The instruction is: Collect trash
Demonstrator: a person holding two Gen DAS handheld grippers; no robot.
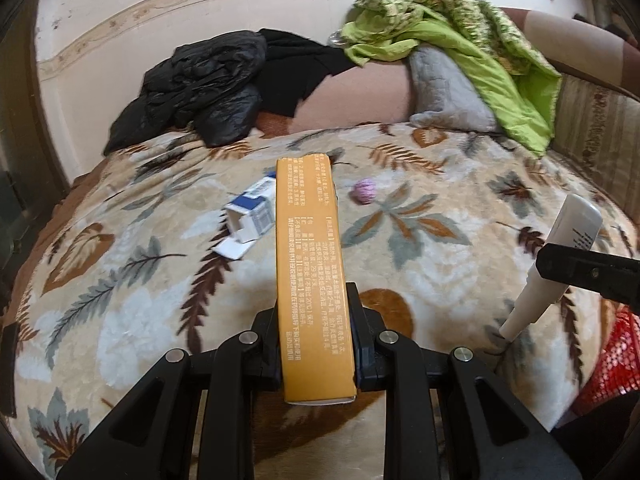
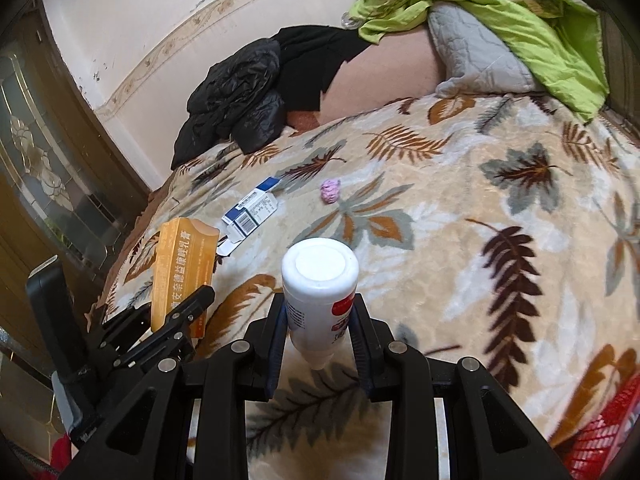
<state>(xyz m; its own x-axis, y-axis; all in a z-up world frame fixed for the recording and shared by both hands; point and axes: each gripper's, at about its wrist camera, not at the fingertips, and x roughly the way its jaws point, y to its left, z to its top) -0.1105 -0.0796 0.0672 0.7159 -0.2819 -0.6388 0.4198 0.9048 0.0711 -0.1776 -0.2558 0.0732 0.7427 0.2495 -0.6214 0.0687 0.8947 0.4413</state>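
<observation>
Left wrist view
Left gripper (image 1: pixel 316 344): jaws clamped on a long orange carton (image 1: pixel 310 264), which stands out forward along the fingers, clear of the bed.
Right gripper (image 1: pixel 588 270): seen at the right edge, carrying a white tube (image 1: pixel 560 256) with its nozzle pointing down at the blanket.
Trash left on the bed: an opened blue-and-white carton (image 1: pixel 252 216), flap hanging out, lying just left of the orange carton as seen here; a small pink crumpled wad (image 1: pixel 365 192) further back to the right.
Surface: leaf-patterned blanket (image 1: pixel 140 280) covering the bed.
Red mesh item (image 1: pixel 612 364): at the lower right edge, possibly the collection basket; cannot confirm.

Right wrist view
Right gripper (image 2: pixel 320 320): jaws closed on the white tube (image 2: pixel 320 280), flat end toward the camera's forward view, red label on its side.
Left gripper (image 2: pixel 176 320): visible at left, holding the orange carton (image 2: pixel 184 272) upright and tilted.
Remaining trash: blue-and-white carton (image 2: pixel 252 212) and pink wad (image 2: pixel 331 191), near one another, well ahead of both grippers.
Red mesh (image 2: pixel 600 432): lower right corner, close to the right gripper.

Progress
Done: two pieces lifted, one in each gripper.
Left, in my judgement: both held pieces to be deposited, then the two pieces on the blanket fetched.

Surroundings
Black jacket (image 2: pixel 236 108), grey pillow (image 2: pixel 476 48) and green quilt (image 2: pixel 520 4): piled at the far end, well apart from the trash.
Obstruction: none seen between grippers and remaining trash; both grippers are full, which blocks further pickup.
</observation>
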